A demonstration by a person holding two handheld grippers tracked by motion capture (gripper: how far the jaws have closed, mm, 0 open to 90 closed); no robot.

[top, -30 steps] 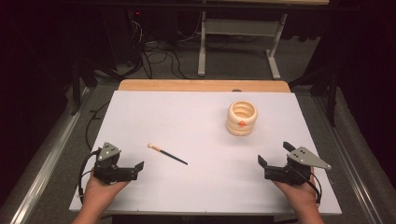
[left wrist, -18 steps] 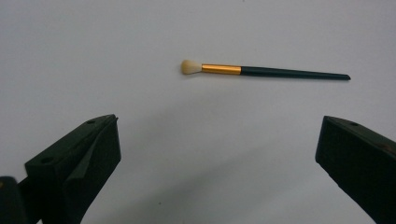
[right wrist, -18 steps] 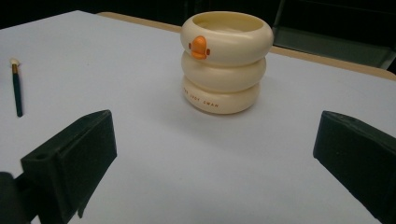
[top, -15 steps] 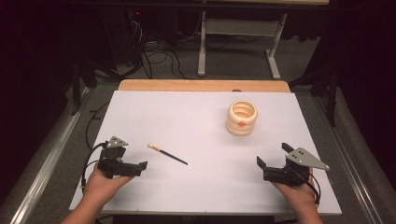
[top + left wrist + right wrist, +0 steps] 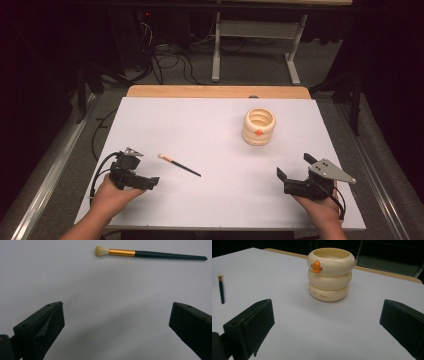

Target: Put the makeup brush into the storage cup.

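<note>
My left gripper has swung right since a second ago, jaws spread and empty, now lined up on the brush lying flat just beyond it, while my right gripper sits open near the cup, so pickup looks next.

You can find just one bit of writing, and it sits on the cream ringed cup: a short line of small brownish capitals printed on its lowest ring, just below the orange beak. In the right gripper view the last word looks like "SWAN"; the letters before it are too small and blurred for you to make out. From the high view the print on that cup can't be read.
</note>
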